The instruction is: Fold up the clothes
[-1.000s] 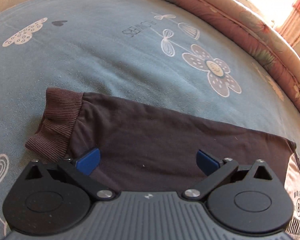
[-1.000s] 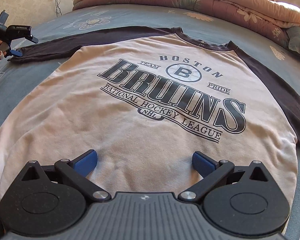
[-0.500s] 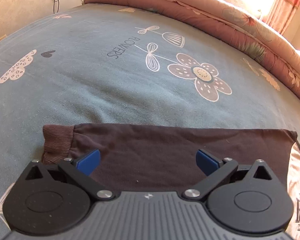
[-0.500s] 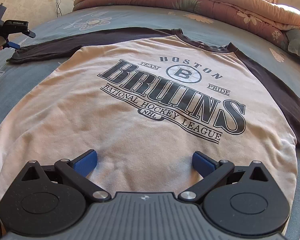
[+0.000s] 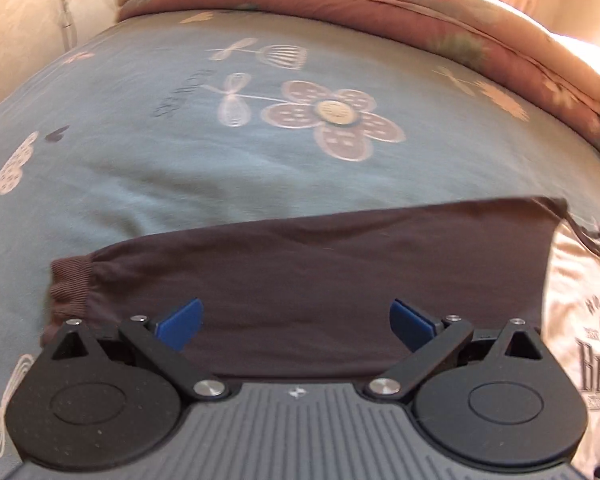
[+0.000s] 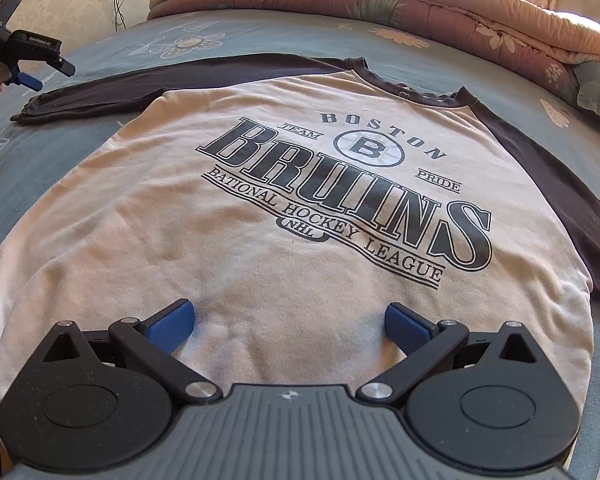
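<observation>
One sweatshirt [image 6: 300, 220] lies flat, print up, on the blue flowered bedsheet [image 5: 180, 160], dark sleeves spread to both sides. Rolled pink quilt [image 6: 380, 4] along the far edge; patterned wall with hanging cables [image 6: 116, 0] behind (sunlit). Left gripper [image 5: 296, 322] hovers over the left sleeve [image 5: 300, 272], fingers spread, holding nothing. Right gripper [image 6: 286, 326] above the hem, likewise spread wide.

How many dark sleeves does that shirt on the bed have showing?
2. The left sleeve stretches out flat toward the left tool; the right sleeve runs along the shirt's right side, its end out of frame.
</observation>
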`<state>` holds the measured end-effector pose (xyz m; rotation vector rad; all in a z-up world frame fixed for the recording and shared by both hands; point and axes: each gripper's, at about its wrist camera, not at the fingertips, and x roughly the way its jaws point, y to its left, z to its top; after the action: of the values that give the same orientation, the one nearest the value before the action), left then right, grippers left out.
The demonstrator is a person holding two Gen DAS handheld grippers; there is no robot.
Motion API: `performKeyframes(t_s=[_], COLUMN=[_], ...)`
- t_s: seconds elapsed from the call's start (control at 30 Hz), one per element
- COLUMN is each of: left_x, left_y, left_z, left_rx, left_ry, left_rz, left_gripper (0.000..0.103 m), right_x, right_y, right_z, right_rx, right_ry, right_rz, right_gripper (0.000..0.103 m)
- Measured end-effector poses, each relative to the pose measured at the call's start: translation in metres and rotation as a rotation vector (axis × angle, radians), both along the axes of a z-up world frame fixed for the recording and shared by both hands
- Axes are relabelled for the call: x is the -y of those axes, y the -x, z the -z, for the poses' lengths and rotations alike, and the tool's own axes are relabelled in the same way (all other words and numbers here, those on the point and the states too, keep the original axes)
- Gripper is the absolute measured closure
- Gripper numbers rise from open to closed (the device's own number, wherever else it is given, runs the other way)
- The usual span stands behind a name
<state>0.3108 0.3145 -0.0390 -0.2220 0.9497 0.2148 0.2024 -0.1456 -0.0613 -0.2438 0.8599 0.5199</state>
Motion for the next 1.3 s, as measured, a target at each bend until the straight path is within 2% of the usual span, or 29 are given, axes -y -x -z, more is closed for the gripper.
performKeyframes(t_s=[0.07, 0.17, 0.33, 0.43, 0.5, 0.57, 0.73, 0.8, 0.9, 1.0, 1.1, 1.13, 1.23, 1.3], left_x=[0.046, 0.125, 0.228, 0.266, 0.283, 0.292, 0.292, 0.294, 0.290, 0.295, 0.307, 0.310, 0.308, 0.308], left_y=[-0.010, -0.016, -0.014, -0.005, 0.010, 0.032, 0.073, 0.092, 0.118, 0.146, 0.164, 0.171, 0.181, 0.186], left_z=[-0.013, -0.020, 0.007, 0.030, 0.039, 0.042, 0.066, 0.065, 0.054, 0.049, 0.067, 0.069, 0.068, 0.064], left_rx=[-0.008, 0.003, 0.004, -0.031, -0.040, -0.017, -0.050, -0.022, 0.000, 0.034, -0.012, 0.022, 0.038, 0.035], left_ry=[-0.001, 0.038, 0.108, 0.065, -0.024, -0.081, -0.102, -0.131, -0.076, -0.073, -0.092, -0.121, -0.102, -0.105], left_rz=[0.117, 0.285, 0.437, 0.460, 0.475, 0.485, 0.454, 0.446, 0.394, 0.394, 0.438, 0.438, 0.385, 0.374], left_gripper=[0.003, 0.003, 0.003, 0.003, 0.003, 0.003, 0.002, 0.001, 0.001, 0.001, 0.001, 0.000, 0.001, 0.001], right_x=[0.000, 0.000, 0.000, 0.005, 0.010, 0.016, 0.030, 0.035, 0.042, 0.050, 0.055, 0.057, 0.054, 0.059], right_y=[0.000, 0.001, 0.002, 0.004, 0.007, 0.009, 0.015, 0.017, 0.022, 0.043, 0.071, 0.081, 0.114, 0.125], right_z=[0.000, -0.001, -0.002, -0.006, -0.010, -0.013, -0.023, -0.023, -0.017, -0.018, -0.013, -0.008, 0.008, 0.008], right_rx=[0.001, 0.003, 0.005, 0.015, 0.019, 0.023, 0.034, 0.037, 0.037, 0.030, 0.013, 0.000, 0.064, 0.052], right_ry=[0.000, 0.002, 0.007, 0.000, -0.004, -0.009, -0.019, -0.007, 0.029, 0.016, -0.028, -0.042, 0.025, 0.004], right_rz=[0.002, 0.002, 0.001, -0.002, 0.001, 0.003, 0.010, 0.016, 0.028, 0.033, 0.066, 0.082, 0.129, 0.194], right_gripper=[0.000, 0.000, 0.000, 0.000, 0.000, 0.000, 0.000, 0.000, 0.000, 0.000, 0.000, 0.000, 0.000, 0.000])
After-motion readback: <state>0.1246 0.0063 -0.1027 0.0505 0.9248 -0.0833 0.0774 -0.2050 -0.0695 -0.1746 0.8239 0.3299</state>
